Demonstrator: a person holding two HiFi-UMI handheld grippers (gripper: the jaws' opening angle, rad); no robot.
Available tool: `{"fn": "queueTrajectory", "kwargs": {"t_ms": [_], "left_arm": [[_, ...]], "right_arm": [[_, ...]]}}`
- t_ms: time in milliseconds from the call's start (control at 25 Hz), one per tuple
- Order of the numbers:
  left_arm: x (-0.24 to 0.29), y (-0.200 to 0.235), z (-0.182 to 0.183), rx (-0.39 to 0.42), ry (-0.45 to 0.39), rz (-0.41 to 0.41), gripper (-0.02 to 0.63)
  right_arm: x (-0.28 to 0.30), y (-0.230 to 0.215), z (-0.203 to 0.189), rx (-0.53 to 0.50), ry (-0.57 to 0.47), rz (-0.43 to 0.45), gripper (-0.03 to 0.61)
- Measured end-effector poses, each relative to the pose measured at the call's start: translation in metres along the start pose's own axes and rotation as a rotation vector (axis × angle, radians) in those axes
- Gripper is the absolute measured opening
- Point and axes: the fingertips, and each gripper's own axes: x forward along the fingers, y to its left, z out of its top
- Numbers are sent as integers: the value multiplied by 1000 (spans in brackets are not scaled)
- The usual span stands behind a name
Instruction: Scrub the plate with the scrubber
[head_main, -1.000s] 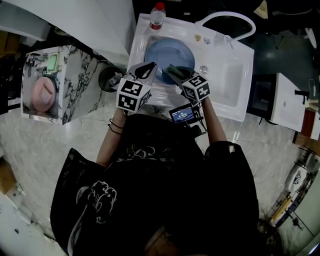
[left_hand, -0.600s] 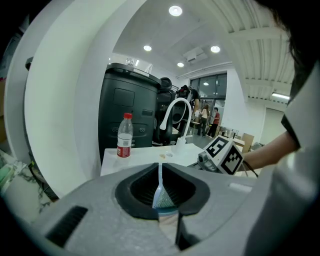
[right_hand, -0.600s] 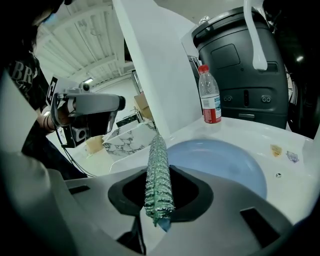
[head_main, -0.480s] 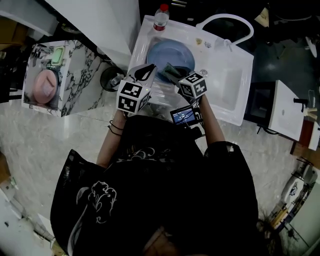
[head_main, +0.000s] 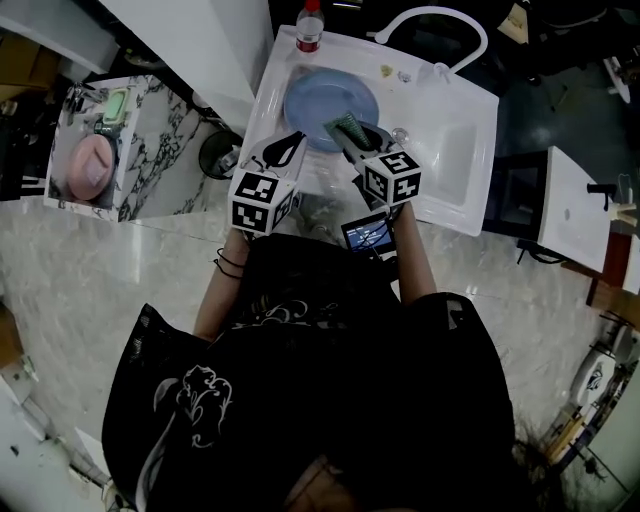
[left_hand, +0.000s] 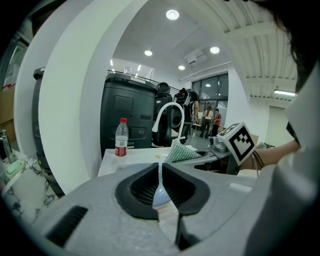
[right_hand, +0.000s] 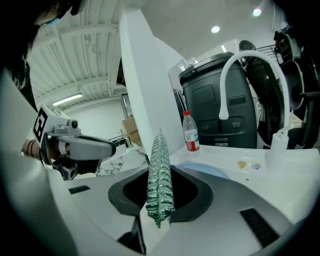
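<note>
Saw only a blue sliver of the plate (left_hand: 160, 196) through the slit between the left gripper's (left_hand: 160, 169) closed jaws. Lost the scrubber's (right_hand: 160, 170) lower end between the right gripper's (right_hand: 161, 197) jaws. Could not read the bottle's (head_main: 309, 24) label, too small.

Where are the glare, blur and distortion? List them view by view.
Head view: dim, dark corners; the white sink is brightest. Left gripper view: strong fisheye curving, ceiling lights flare, left gripper soft up close. Right gripper view: scrubber sharp and glinting, edges bowed.
</note>
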Motion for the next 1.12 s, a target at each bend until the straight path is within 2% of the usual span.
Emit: {"fn": "queueTrajectory", "kwargs": {"t_ms": [280,520,760,920,1120], "left_arm": [[-28,-47,-2,13,-24,-14,32],[-50,-77,-4,31,-21,-42,32],[-64,-74,-9,39,-14,-46,32],[-78,-71,-10,39,-23,-72,32],[-112,-49,-11,62,-32,-108,32]], "right_arm": [[-56,35,2,28,-91,-40,90],[-87,58,-13,66,-118,-59,89],[-94,84,-25,165,-139,-81,89],[-92,91,-26,162,-147,-112,89],[-83,105,-13,164,-190,-192,89]]}}
